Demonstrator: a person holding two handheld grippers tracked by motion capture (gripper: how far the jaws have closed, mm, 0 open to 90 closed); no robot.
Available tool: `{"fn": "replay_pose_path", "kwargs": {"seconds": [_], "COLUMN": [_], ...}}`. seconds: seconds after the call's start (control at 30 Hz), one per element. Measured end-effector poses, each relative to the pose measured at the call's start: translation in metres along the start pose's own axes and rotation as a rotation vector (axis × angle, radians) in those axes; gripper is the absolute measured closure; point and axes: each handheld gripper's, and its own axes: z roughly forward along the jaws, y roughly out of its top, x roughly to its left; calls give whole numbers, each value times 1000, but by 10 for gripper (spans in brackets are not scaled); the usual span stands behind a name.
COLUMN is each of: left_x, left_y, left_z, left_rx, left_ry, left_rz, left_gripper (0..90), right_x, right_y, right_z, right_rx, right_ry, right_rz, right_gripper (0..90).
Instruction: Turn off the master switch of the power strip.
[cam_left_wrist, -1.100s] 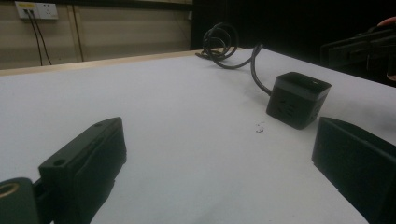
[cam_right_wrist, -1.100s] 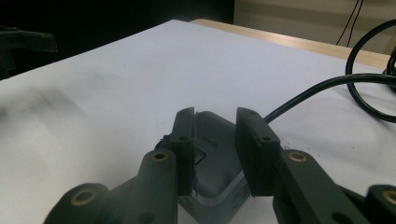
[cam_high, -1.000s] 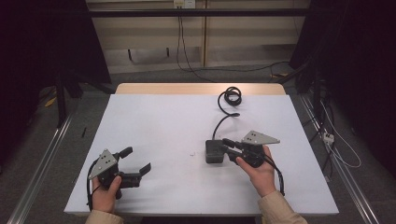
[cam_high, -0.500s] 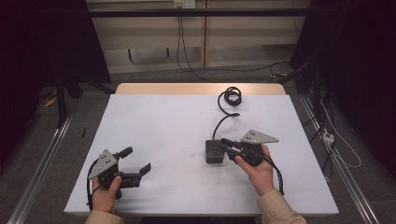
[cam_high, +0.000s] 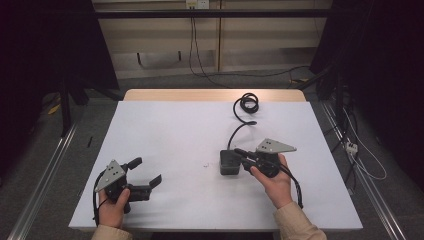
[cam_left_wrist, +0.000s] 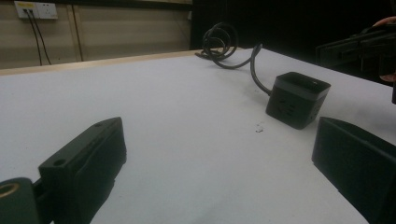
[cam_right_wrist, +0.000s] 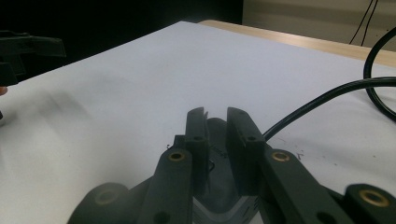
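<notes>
1. Power cube (cam_high: 229, 162) sits right of the middle of the white tabletop (cam_high: 165, 135), flat on its base, so a sideways pinch can reach its walls without tipping it.
2. Its black cord (cam_high: 238, 131) runs off the far side and ends in a loose coil (cam_high: 248, 103) near the back edge; that slack probably lets the cube be moved without the cord pulling taut.
3. The right gripper (cam_high: 241, 156) lies low and level, pointed at the cube from the person's right. Its fingers (cam_right_wrist: 196, 135) have just been closing, and the right gripper view shows them narrowed to a slim gap with part of the cube's body (cam_right_wrist: 219, 172) between them. They look clenched on it, though the actual contact lies under the fingers and cannot be made out for sure.
4. The level approach suits the job: the walls of the cube are the only faces two fingers can squeeze.
5. The left gripper (cam_high: 148, 172) rests near the front left corner, well apart from the cube, its fingers (cam_left_wrist: 86, 161) spread wide and grasping nothing. Held there, it leaves the working area free and looks ready to help.
</notes>
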Motion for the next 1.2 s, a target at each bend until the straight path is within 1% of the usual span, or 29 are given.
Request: {"fn": "replay_pose_path", "kwargs": {"seconds": [1.2], "left_x": [0], "left_y": [0], "left_z": [0], "left_rx": [-1], "left_ry": [2], "left_rz": [-1], "left_gripper": [27], "right_x": [1], "right_y": [1], "right_z": [5], "right_rx": [9], "right_ry": [20], "right_rz": [-7], "right_gripper": [863]}}
